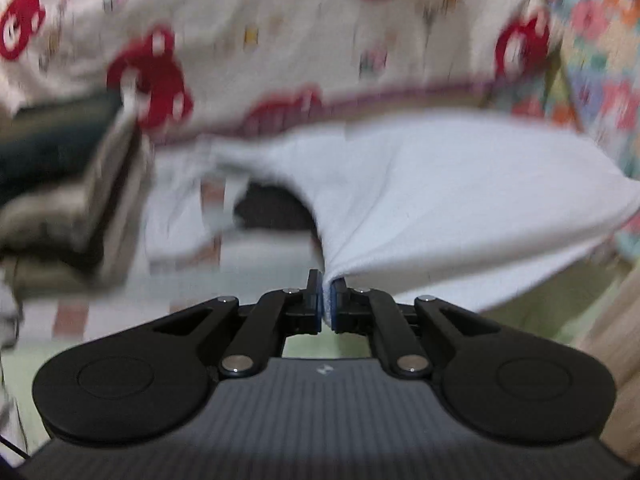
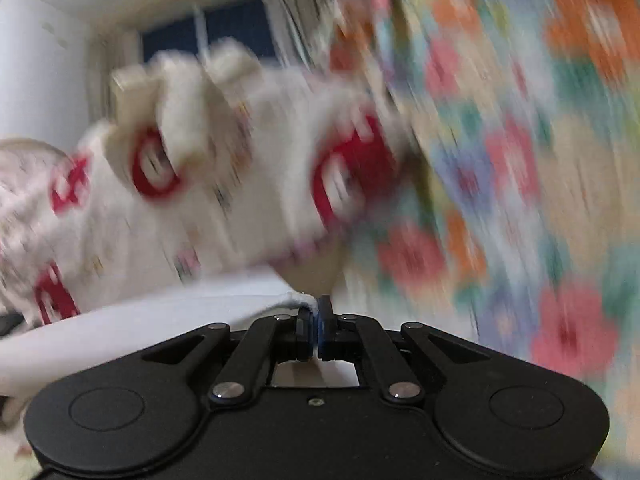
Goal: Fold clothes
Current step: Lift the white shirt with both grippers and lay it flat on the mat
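Holding taut | left gripper (image 1: 328,300) clamped on one edge of the white garment (image 1: 440,200) | cloth spans between both hands, lifted clear of the patterned bedding (image 1: 280,40), likely to square it for a fold | right gripper (image 2: 317,330) pinched tight on the opposite corner, beside the floral quilt (image 2: 520,160)

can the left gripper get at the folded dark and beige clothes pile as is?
Probably not. The left gripper is shut on the white cloth garment, which hangs from it, so the folded dark and beige clothes pile off to its side stays out until it lets go.
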`<control>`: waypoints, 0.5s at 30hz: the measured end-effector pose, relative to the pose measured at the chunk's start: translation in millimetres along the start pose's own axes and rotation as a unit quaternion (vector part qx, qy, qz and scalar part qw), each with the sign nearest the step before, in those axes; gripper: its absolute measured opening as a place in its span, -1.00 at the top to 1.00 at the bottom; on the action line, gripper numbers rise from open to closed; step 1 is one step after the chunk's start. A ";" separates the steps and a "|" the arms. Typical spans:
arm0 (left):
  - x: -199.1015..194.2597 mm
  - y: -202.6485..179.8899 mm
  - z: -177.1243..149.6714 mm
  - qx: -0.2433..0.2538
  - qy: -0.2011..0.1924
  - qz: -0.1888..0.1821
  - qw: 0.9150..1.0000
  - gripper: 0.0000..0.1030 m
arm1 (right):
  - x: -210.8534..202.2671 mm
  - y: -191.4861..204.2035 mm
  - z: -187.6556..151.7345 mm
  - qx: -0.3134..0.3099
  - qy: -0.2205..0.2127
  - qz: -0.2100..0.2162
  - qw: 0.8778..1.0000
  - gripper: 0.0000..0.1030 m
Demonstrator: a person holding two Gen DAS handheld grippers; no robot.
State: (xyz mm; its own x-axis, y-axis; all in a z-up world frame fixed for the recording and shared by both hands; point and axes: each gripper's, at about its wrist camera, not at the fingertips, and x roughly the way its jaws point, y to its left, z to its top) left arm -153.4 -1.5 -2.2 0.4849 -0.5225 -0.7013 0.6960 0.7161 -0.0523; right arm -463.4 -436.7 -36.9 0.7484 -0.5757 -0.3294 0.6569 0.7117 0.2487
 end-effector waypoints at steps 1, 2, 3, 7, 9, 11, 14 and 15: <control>12.1 -1.8 -11.5 -0.001 0.021 0.005 1.000 0.94 | 3.5 -8.0 -17.6 0.011 0.024 -0.010 1.000 0.98; 21.3 -0.7 -19.7 -0.008 0.038 0.007 0.999 0.94 | 6.3 -13.3 -33.3 0.019 0.044 -0.019 0.999 0.97; 28.1 0.1 -24.9 -0.013 0.051 0.008 0.999 0.94 | 8.8 -17.7 -45.5 0.026 0.060 -0.024 0.998 0.97; 27.4 0.8 -21.6 -0.009 0.050 0.003 0.999 0.94 | 14.7 -26.7 -58.9 0.037 0.087 -0.022 0.995 0.97; 20.8 -1.5 -13.2 0.003 0.039 0.001 0.999 0.94 | 14.9 -22.5 -46.8 0.019 0.076 -0.018 0.997 0.97; 14.0 -5.0 -4.7 0.020 0.028 0.003 0.999 0.94 | 13.3 -13.6 -31.7 -0.007 0.062 -0.017 0.998 0.97; 3.6 -6.4 5.5 0.027 0.020 0.004 0.999 0.94 | 6.4 -4.8 -9.1 -0.019 0.040 -0.006 0.999 0.97; -1.2 -5.1 7.2 0.022 0.020 0.002 1.000 0.94 | 0.9 -3.1 -2.7 -0.019 0.033 -0.002 0.999 0.97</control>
State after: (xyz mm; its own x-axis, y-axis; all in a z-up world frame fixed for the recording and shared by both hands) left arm -153.8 -7.9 4.1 0.4665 -0.5009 -0.7290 0.7175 0.6963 -0.0193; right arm -465.0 -438.4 -40.4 0.7373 -0.5516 -0.3900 0.6548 0.7254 0.2122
